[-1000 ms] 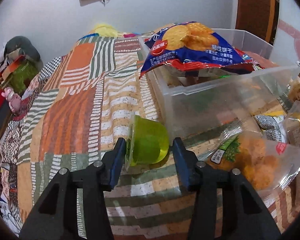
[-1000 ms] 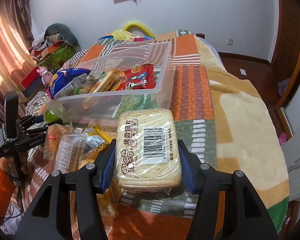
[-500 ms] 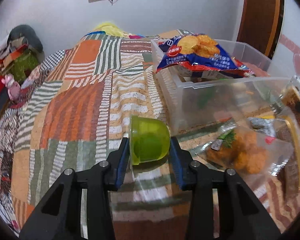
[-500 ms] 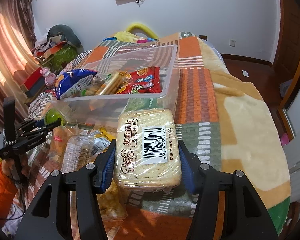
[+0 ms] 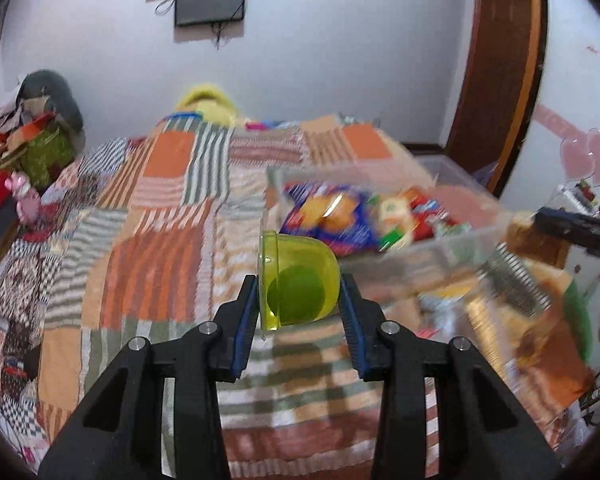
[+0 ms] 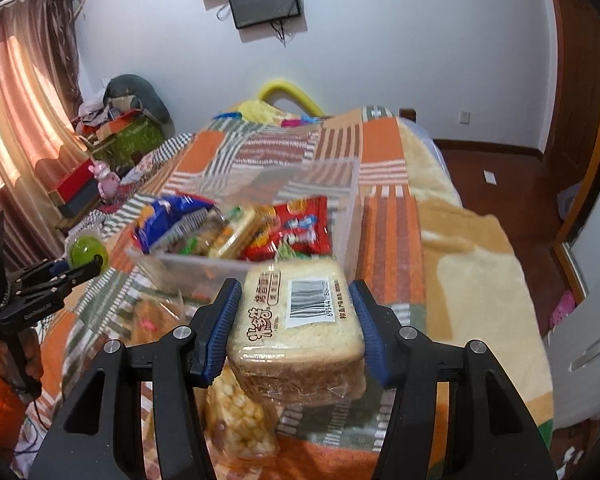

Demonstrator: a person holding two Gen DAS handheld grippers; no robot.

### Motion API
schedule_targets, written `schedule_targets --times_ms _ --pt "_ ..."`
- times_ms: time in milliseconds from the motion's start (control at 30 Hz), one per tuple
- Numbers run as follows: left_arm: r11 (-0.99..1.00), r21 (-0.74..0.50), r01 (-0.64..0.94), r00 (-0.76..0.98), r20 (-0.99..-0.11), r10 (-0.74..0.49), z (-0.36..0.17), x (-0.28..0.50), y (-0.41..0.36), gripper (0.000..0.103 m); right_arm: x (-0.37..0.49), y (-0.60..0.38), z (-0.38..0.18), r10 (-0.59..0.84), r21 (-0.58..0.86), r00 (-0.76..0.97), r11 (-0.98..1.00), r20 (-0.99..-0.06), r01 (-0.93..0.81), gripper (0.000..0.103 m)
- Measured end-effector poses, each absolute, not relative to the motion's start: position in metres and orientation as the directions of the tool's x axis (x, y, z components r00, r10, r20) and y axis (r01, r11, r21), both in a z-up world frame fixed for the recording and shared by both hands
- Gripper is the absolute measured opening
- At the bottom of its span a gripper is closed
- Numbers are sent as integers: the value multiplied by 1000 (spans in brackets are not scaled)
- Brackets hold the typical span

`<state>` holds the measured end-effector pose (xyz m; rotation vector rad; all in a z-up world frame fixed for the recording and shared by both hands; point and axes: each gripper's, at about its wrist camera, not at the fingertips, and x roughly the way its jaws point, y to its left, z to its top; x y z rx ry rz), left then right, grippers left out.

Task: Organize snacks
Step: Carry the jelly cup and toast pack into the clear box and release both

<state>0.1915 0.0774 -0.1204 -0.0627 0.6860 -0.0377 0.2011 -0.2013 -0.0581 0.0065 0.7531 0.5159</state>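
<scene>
Under everything lies the bed with its orange, green and white patchwork blanket (image 6: 392, 200), and on it stands the clear rectangular plastic bin (image 6: 350, 200) that already holds a blue biscuit bag (image 6: 168, 216) and a red snack packet (image 6: 300, 224). Loose wrapped snacks lie on the blanket just in front of the bin, among them a clear bag of round golden puffs (image 6: 236, 420). Our right tool (image 6: 296, 320) is pinching the wrapped pale sponge cake with a barcode label (image 6: 300, 320) by its two long sides, held above the blanket just short of the bin's near wall. Our left tool (image 5: 300, 292) is clamped on the small translucent green jelly cup (image 5: 298, 280), gripped lid to base and lying sideways, off the blanket and near the bin's left wall. We judge both are on their way into the bin. The risks: the cup's smooth domed end could squirt out of the narrow pads if we tilt it; the soft cake may squash or catch on the bin's rim; and both tools may crowd the same opening.
</scene>
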Motion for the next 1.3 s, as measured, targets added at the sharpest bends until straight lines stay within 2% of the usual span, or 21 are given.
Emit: schedule_targets --times_ms 200,433,867,1100,1300 --pt "992 -89 90 808 -575 -125 -88 201 48 40 203 -194 -46 455 167 632 871 -627 -461 52" --pt "983 -98 152 809 -560 -181 -77 211 18 40 194 -197 -43 452 138 639 867 -623 -479 52" --pt "974 -133 181 759 -612 -225 -91 269 -15 40 231 -182 -29 461 153 687 874 -562 -461 52" --pt "982 -129 139 730 -657 -190 -114 298 -18 40 263 -163 -46 476 192 659 868 -582 -458 52" --pt "982 -134 133 704 -685 -189 -129 307 -16 40 272 -155 -61 442 154 645 878 -623 -453 52"
